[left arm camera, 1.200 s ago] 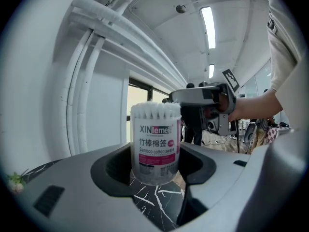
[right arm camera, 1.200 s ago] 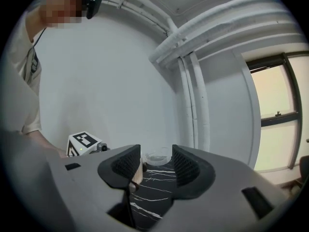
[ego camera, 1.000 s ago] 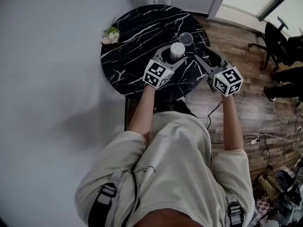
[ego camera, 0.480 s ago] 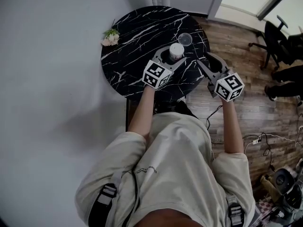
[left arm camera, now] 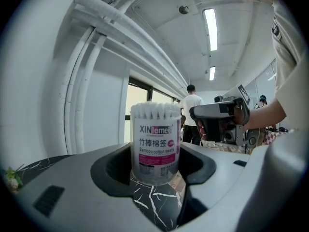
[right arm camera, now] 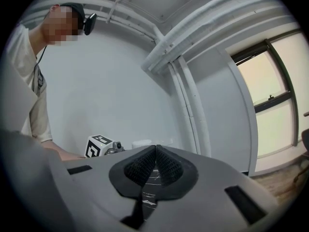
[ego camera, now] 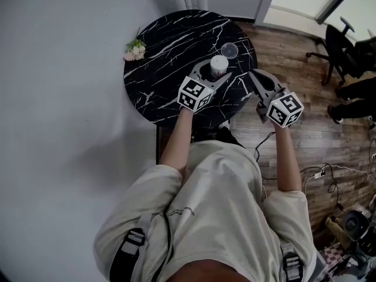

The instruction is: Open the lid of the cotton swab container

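The cotton swab container (ego camera: 218, 65) stands upright on the round black marble table (ego camera: 164, 46) with its top uncovered, so the white swab tips show (left arm camera: 154, 111). My left gripper (ego camera: 214, 69) is shut on the container (left arm camera: 154, 144), one pad against each side of it. A clear round lid (ego camera: 230, 50) lies flat on the table just beyond the container. My right gripper (ego camera: 252, 74) hovers at the table's right edge, apart from the container. Its jaws (right arm camera: 155, 151) are shut with nothing between them. The right gripper (left arm camera: 219, 117) also shows beyond the container in the left gripper view.
A small bunch of flowers (ego camera: 134, 50) lies at the table's left rim. Wooden floor (ego camera: 294, 63) lies right of the table, with an office chair (ego camera: 343, 46) and cables (ego camera: 320, 172) further off. A person (left arm camera: 192, 110) stands in the background.
The right gripper's jaws have gone from open to shut, and it has drawn slightly back toward the table's right edge. The left gripper, container and lid have stayed put.
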`<state>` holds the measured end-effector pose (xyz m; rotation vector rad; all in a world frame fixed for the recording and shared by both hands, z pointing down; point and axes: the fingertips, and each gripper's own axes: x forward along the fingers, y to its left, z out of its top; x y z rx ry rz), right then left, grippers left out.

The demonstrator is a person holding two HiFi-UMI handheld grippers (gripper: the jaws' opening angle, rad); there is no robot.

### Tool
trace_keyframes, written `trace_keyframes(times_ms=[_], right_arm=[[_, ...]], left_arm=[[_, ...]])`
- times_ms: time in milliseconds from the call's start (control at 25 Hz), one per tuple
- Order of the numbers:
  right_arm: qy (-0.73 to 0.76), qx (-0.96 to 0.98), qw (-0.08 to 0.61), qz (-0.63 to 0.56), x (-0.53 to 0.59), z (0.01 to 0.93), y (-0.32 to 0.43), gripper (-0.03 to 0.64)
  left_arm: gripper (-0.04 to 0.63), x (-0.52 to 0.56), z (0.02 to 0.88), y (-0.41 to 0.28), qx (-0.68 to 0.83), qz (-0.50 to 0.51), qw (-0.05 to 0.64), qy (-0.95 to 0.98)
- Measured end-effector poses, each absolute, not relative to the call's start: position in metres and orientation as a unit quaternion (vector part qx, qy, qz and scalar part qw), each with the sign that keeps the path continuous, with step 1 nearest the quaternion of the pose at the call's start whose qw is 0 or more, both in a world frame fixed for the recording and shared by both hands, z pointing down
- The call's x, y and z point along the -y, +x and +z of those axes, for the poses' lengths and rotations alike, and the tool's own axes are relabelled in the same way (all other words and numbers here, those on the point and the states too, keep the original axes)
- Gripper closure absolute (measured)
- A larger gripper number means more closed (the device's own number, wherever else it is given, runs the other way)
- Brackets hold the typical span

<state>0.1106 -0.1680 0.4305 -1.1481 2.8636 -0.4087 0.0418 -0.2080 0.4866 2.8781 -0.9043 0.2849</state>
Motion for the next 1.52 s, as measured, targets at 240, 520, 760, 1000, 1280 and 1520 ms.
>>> trace_keyframes(times_ms=[240, 520, 760, 1000, 1280, 1520], right_arm=[[-0.366, -0.921, 0.005, -0.135, 0.167, 0.433, 0.113, 0.583], [-0.379, -0.916, -0.008, -0.129, 0.171, 0.435, 0.117, 0.583], [-0.384, -0.915, -0.033, -0.121, 0.174, 0.441, 0.114, 0.583], [-0.386, -0.915, -0.057, -0.103, 0.171, 0.445, 0.113, 0.583], [-0.390, -0.913, -0.057, -0.103, 0.170, 0.445, 0.119, 0.583], [-0.396, -0.911, -0.061, -0.100, 0.171, 0.444, 0.125, 0.583]], left_arm=[[0.330, 0.209, 0.486, 0.049, 0.294, 0.091, 0.055, 0.950], [0.330, 0.210, 0.484, 0.049, 0.295, 0.087, 0.057, 0.950], [0.328, 0.212, 0.485, 0.048, 0.297, 0.089, 0.059, 0.949], [0.330, 0.211, 0.485, 0.052, 0.293, 0.088, 0.061, 0.950], [0.328, 0.211, 0.490, 0.060, 0.288, 0.099, 0.059, 0.951], [0.328, 0.210, 0.491, 0.067, 0.279, 0.101, 0.057, 0.953]])
